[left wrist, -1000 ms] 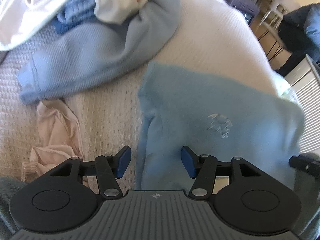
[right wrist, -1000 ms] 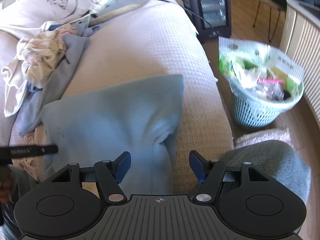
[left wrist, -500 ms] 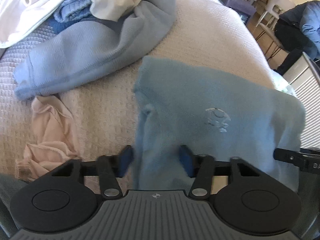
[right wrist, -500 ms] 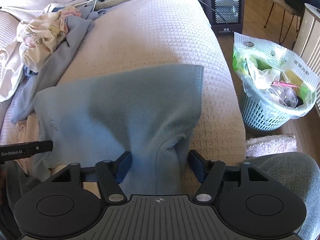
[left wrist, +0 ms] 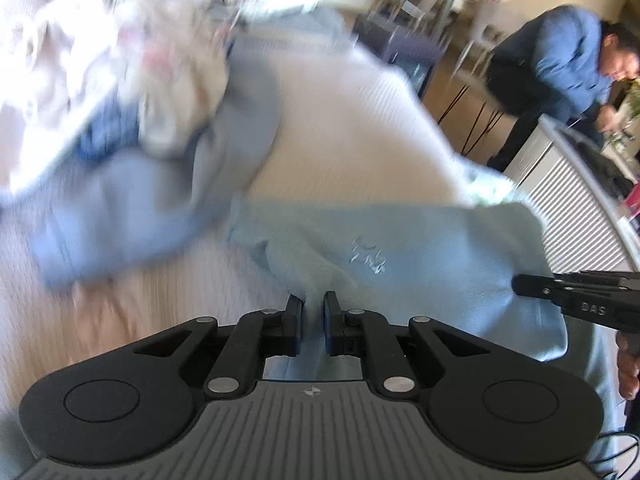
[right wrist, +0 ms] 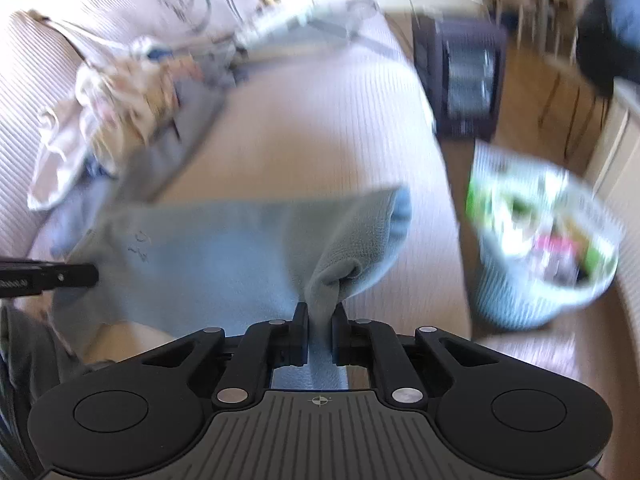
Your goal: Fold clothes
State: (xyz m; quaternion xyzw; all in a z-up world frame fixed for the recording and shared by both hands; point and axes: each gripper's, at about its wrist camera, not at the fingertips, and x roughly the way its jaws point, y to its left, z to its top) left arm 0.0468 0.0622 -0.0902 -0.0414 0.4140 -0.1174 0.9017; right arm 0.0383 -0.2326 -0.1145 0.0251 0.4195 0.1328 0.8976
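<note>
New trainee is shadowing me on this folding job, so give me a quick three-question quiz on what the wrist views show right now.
1. True or false: the right hand-held gripper has light blue garment fabric between its jaws.
2. What stands on the floor beside the bed: A) a lined waste basket, B) a suitcase, C) a stool?
3. What does the left hand-held gripper pinch?

Key: 1 true, jaws closing on a bunched fold. 2 A. 3 The near edge of the same garment, jaws closing on it.
</note>
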